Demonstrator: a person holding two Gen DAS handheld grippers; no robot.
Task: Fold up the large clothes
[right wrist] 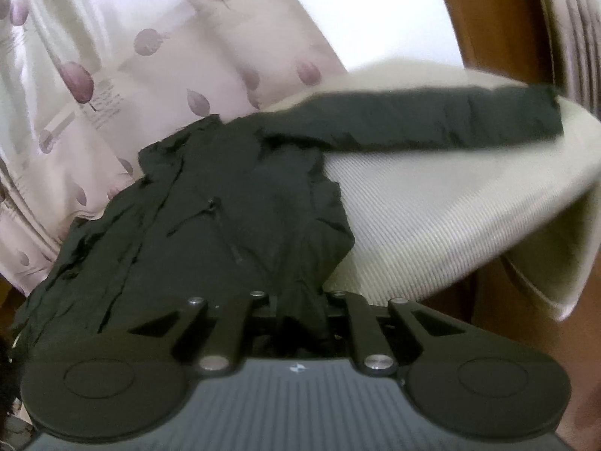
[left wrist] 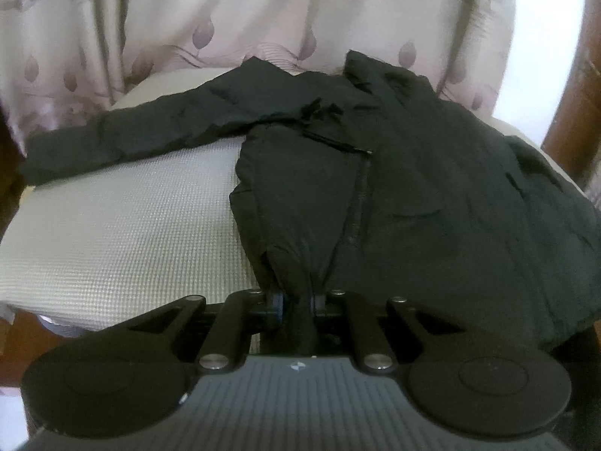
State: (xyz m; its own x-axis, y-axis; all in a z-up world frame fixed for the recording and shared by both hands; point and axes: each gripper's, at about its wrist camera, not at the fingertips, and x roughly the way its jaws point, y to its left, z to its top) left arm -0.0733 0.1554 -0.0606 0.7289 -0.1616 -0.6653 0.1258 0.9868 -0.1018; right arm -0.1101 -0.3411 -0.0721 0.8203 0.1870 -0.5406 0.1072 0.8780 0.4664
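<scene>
We see a black padded jacket (left wrist: 394, 188) lying on a cream ribbed cloth (left wrist: 131, 233), one sleeve (right wrist: 432, 120) stretched sideways. The left gripper (left wrist: 296, 300) and right gripper (right wrist: 300, 300) each pinch its hem. Curtain (left wrist: 188, 18) lettering is unreadable
</scene>
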